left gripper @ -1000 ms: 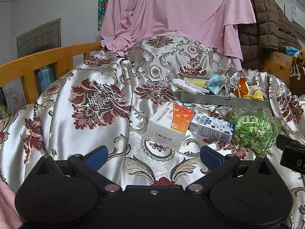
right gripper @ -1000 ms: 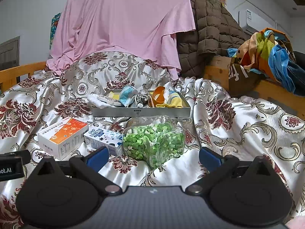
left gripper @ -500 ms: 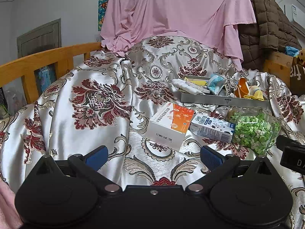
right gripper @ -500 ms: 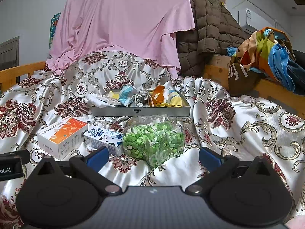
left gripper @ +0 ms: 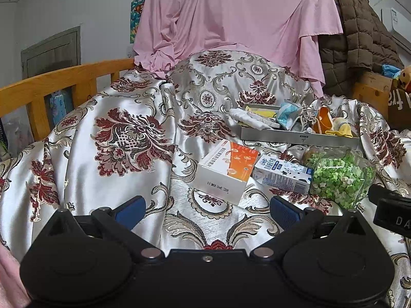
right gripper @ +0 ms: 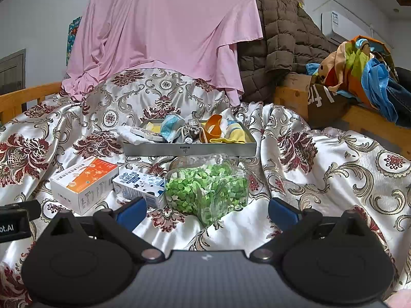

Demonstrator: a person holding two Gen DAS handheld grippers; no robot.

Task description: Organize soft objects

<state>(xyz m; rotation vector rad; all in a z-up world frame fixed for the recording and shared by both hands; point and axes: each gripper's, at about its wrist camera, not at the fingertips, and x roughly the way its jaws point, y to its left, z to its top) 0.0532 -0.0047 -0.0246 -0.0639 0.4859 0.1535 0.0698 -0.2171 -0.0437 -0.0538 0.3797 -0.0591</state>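
Observation:
A grey metal tray (right gripper: pixel 190 149) lies on the floral bedspread, holding several soft items: a white cloth (right gripper: pixel 129 134), a blue-white pouch (right gripper: pixel 170 127), a grey drawstring bag (right gripper: pixel 192 129), an orange piece (right gripper: pixel 214 128) and a yellow cloth (right gripper: pixel 232 134). The tray also shows in the left wrist view (left gripper: pixel 299 138). My left gripper (left gripper: pixel 206 209) is open and empty, in front of the orange-white box (left gripper: pixel 227 170). My right gripper (right gripper: pixel 205 209) is open and empty, just before the clear jar of green bits (right gripper: pixel 205 188).
A blue-white milk carton (right gripper: pixel 140 184) lies between box and jar. A wooden bed rail (left gripper: pixel 51 84) runs at left. A pink sheet (right gripper: pixel 167 33), a brown quilted jacket (right gripper: pixel 280 41) and colourful clothes (right gripper: pixel 359 69) are behind. The other gripper shows at the frame edge (left gripper: pixel 390 214).

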